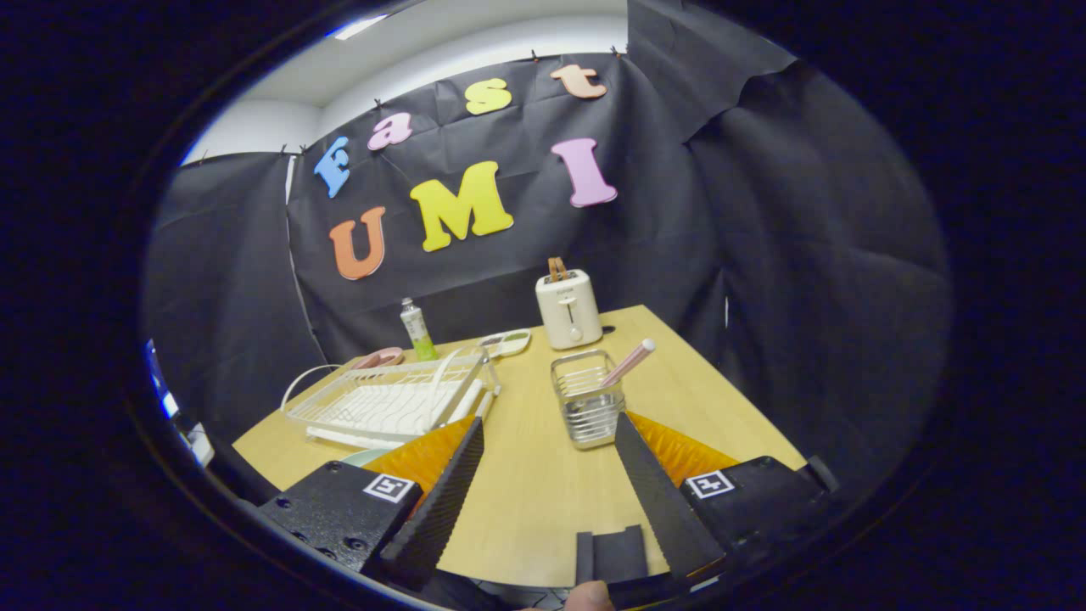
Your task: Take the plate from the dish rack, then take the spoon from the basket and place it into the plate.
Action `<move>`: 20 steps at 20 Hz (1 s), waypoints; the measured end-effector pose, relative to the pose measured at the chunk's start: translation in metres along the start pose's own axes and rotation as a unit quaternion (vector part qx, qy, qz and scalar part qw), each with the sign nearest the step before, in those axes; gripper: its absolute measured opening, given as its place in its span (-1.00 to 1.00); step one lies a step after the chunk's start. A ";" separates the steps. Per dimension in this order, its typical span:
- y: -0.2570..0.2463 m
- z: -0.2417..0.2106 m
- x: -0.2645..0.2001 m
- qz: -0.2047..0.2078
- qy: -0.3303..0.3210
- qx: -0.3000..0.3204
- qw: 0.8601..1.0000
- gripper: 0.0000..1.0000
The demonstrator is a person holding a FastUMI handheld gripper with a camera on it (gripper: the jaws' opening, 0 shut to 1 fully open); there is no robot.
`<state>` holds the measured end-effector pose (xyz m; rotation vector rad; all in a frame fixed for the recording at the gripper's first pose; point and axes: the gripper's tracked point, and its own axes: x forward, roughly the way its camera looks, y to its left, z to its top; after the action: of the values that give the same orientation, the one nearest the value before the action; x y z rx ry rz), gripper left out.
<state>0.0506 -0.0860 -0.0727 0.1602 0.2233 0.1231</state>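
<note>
We hold the gripper (547, 475) with fingers spread wide, empty above the desk (526, 492). The spoon (629, 362) leans in the wire basket (587, 399) just ahead; light, slim, probably slick, so we judge its raised handle best.

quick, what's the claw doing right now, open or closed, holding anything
Claw: open, holding nothing; bare table between its fingers, basket just ahead.
</note>
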 end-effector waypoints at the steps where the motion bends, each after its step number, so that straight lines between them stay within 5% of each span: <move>1: -0.010 0.002 0.008 -0.003 -0.004 -0.008 1.000 1.00; 5: -0.020 -0.001 0.045 0.032 0.019 0.028 0.999 0.97; 12: -0.034 0.000 0.071 0.031 0.090 0.032 0.995 0.78; 20: -0.044 0.023 0.101 0.025 0.071 0.052 0.996 0.63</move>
<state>0.1581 -0.1182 -0.0789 0.2609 0.3678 0.1738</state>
